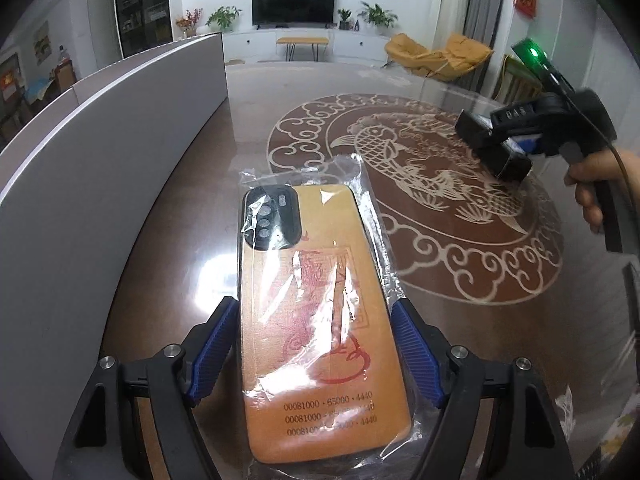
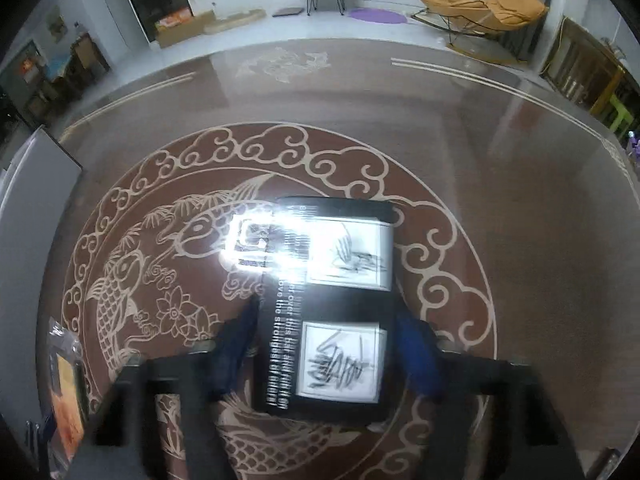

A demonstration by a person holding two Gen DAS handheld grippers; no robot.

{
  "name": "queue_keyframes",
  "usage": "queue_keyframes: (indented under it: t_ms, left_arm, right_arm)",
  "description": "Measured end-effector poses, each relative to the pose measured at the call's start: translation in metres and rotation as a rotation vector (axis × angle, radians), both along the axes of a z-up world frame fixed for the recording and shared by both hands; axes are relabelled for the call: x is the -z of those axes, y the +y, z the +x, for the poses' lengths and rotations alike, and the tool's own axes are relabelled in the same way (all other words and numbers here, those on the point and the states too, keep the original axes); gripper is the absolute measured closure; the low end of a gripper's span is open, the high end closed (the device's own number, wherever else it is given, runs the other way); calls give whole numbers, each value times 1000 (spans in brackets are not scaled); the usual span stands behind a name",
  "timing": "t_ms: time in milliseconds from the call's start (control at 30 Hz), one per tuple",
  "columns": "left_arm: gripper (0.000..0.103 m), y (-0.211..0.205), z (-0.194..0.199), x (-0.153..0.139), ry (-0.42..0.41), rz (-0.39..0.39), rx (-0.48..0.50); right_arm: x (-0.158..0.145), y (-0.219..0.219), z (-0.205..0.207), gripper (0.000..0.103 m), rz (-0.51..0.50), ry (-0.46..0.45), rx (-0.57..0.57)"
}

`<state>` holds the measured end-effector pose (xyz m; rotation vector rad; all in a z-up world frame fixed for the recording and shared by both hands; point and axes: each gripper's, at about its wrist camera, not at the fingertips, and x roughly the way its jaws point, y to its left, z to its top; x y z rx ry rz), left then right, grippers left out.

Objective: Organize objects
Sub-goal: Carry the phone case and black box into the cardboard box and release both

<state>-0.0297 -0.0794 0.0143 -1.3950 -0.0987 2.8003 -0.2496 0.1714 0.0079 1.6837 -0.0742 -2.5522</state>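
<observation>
In the left wrist view, my left gripper (image 1: 312, 344) is shut on an orange phone case (image 1: 316, 320) in a clear plastic bag, its blue pads on both long edges, above the brown table (image 1: 200, 240). My right gripper (image 1: 496, 148) shows at the right, holding a black box. In the right wrist view, my right gripper (image 2: 326, 344) is shut on the black box (image 2: 332, 304), which has white text and two white panels with black scribbles. The bagged phone case shows at the lower left edge (image 2: 66, 392).
A tall grey box (image 1: 100, 168) stands along the table's left side, also at the left edge of the right wrist view (image 2: 28, 216). The glass-topped table carries a round fish pattern (image 2: 160, 240). Beyond the table are a TV, a bench and an orange chair (image 2: 480, 8).
</observation>
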Motion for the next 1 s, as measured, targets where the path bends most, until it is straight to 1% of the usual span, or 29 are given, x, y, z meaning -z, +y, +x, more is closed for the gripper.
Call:
queue_keyframes:
  t_ms: [33,100,133,200,233,267,300,333,367,433,467,500,533,567,600,633,667,733,767,833,867,933,1000]
  left_arm:
    - [27,0,3,-1,6,8,3]
    - [28,-1,9,-2,17,32,10]
    - [28,-1,14,-3,27,36,11]
    - [28,-2,21,-5,42,40,12]
    - [28,-1,25,-5,46,42,12]
    - [28,-1,30,-6,53,45,12]
    - [29,0,34,-8,58,48,12]
    - [54,0,39,-10,68,41,8]
    - [76,0,42,-12,65,46,15]
    - [76,-2,44,-16,60,73,22]
    - [76,-1,42,-15,47,71,30]
    - [75,1,38,-9,-1,63,52]
    - [75,0,39,-10,16,67,48]
    - [73,-1,41,-14,16,56,28]
    - [72,-2,42,-17,16,66,31]
    - [60,-1,44,-20,20,84,42]
    - [33,2,46,-25,25,96,64]
    - [0,12,46,-32,33,92,115]
    - [0,20,45,-36,50,79,154]
    - [0,32,43,-38,54,31,191]
    - [0,40,38,-35,37,-7,206]
    - [0,48,30,-23,-8,-73,208]
    - [0,51,23,-10,-60,-112,199]
  right_arm:
    - [0,1,7,44,-25,0,-10]
    - [-3,3,35,44,-51,1,-45]
    - [-4,3,52,44,-69,3,-65]
    - [-9,1,94,44,-138,3,-106]
    - [-10,-1,108,44,-154,5,-126]
    - [-13,-8,131,44,-158,11,-162]
    - [-14,-11,141,44,-161,17,-184]
    - [-15,-13,153,44,-165,21,-202]
    - [-17,-19,165,44,-172,26,-224]
    - [-21,-28,179,44,-169,41,-255]
    - [-24,-33,186,44,-149,59,-274]
    - [-26,-33,191,44,-125,67,-294]
    - [-25,-38,191,44,-102,73,-310]
    - [-23,-41,191,44,-94,79,-312]
    - [-22,-41,192,44,-102,82,-308]
    - [-23,-41,192,44,-109,86,-301]
    - [-25,-39,194,44,-115,93,-294]
    - [-29,-33,197,44,-122,106,-282]
    - [-30,-31,199,44,-127,109,-277]
    - [-31,-29,203,44,-138,112,-267]
    - [-33,-24,207,44,-145,114,-263]
    - [-35,-20,213,44,-156,115,-261]
    - [-38,-18,215,44,-166,121,-261]
